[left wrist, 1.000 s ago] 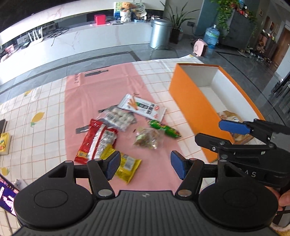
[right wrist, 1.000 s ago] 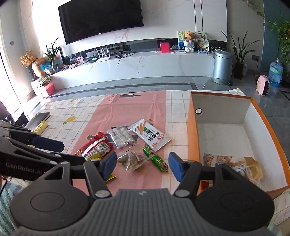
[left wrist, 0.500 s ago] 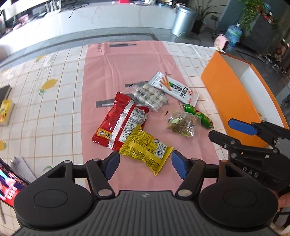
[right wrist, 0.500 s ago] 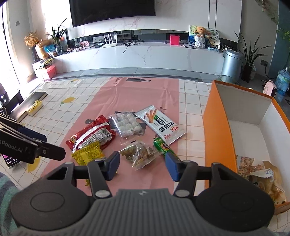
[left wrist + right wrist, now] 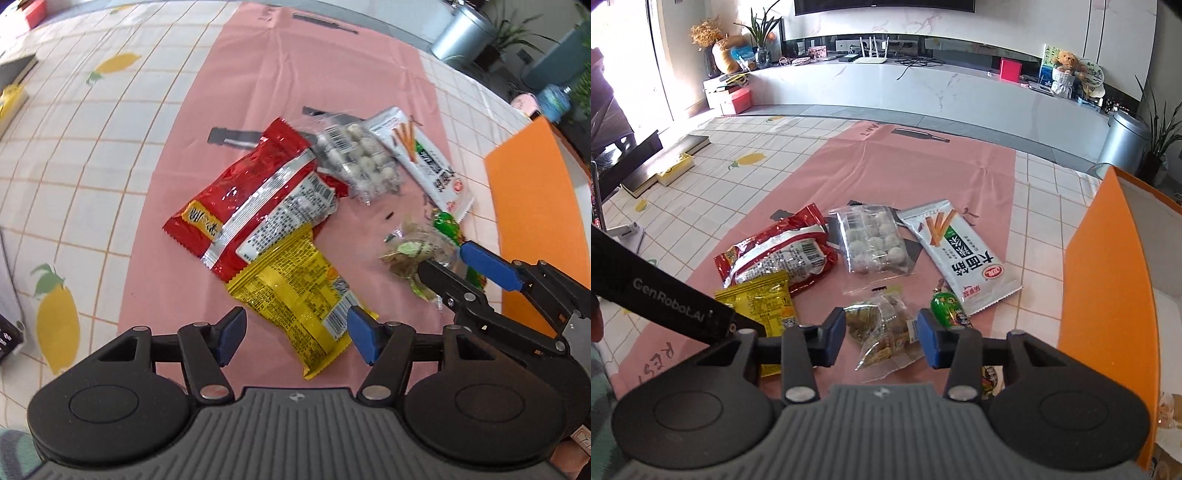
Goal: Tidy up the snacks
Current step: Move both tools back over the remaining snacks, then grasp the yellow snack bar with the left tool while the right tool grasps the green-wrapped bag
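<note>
Jaws of the right gripper [image 5: 882,341], just closing, straddle the clear snack bag [image 5: 882,332], not yet pinching.

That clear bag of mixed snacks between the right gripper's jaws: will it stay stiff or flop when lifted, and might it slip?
The clear bag looks crinkled and thin, so it will probably sag from whichever part gets pinched. Its lumpy loose contents will likely shift downward. The glossy film may slip on the pads. The right gripper has just been closing with the bag between its jaws; contact is not evident yet.
</note>
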`<state>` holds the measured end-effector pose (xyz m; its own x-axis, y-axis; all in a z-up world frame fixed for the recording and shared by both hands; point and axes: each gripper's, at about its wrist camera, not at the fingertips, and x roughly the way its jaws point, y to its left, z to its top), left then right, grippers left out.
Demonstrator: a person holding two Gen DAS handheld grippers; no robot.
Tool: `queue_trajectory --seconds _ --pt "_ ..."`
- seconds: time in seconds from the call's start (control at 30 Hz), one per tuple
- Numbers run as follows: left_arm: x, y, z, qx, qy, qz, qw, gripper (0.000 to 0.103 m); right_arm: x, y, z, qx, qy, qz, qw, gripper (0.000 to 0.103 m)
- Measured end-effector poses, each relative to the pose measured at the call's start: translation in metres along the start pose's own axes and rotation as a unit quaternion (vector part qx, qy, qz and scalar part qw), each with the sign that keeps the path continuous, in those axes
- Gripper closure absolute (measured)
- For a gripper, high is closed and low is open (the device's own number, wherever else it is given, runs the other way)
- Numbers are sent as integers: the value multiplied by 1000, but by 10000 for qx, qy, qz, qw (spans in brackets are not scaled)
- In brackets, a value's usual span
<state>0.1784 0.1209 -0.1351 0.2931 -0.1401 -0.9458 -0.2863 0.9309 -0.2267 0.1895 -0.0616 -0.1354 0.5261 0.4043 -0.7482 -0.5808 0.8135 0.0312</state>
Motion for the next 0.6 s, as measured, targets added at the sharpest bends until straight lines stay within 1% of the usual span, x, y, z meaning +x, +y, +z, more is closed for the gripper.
queue_trajectory --seconds 0.1,0.13,0.17,0.23,0.3,0.33,0.4,0.47,0.6 --pt "8 5 -3 -265 37 -16 9996 30 7 -5 -3 12 -150 64 9999 60" --pt "7 4 -3 -308 -66 -22 9995 30 7 -6 -3 23 -174 107 9998 61" --pt "7 4 -3 -349 -98 -33 9993 32 8 -7 -4 37 -185 148 9997 61" --pt "8 3 -2 -465 -195 -65 9987 32 9 -9 -5 57 -172 199 9996 62" --pt "9 -1 -1 -427 -312 -27 9986 34 12 -12 -8 133 -90 248 9996 62" --pt "9 -3 -1 -385 -373 33 9986 39 12 -14 -11 215 -138 278 9993 62" --pt "11 -9 -1 -287 -517 146 9981 43 12 -18 -14 355 -218 346 9985 62" --pt "12 -15 -2 -227 -611 170 9977 49 12 -19 -16 465 -246 395 9978 62" --pt "14 -23 -3 -155 -743 143 9970 52 13 -19 -20 585 -248 645 9959 66"
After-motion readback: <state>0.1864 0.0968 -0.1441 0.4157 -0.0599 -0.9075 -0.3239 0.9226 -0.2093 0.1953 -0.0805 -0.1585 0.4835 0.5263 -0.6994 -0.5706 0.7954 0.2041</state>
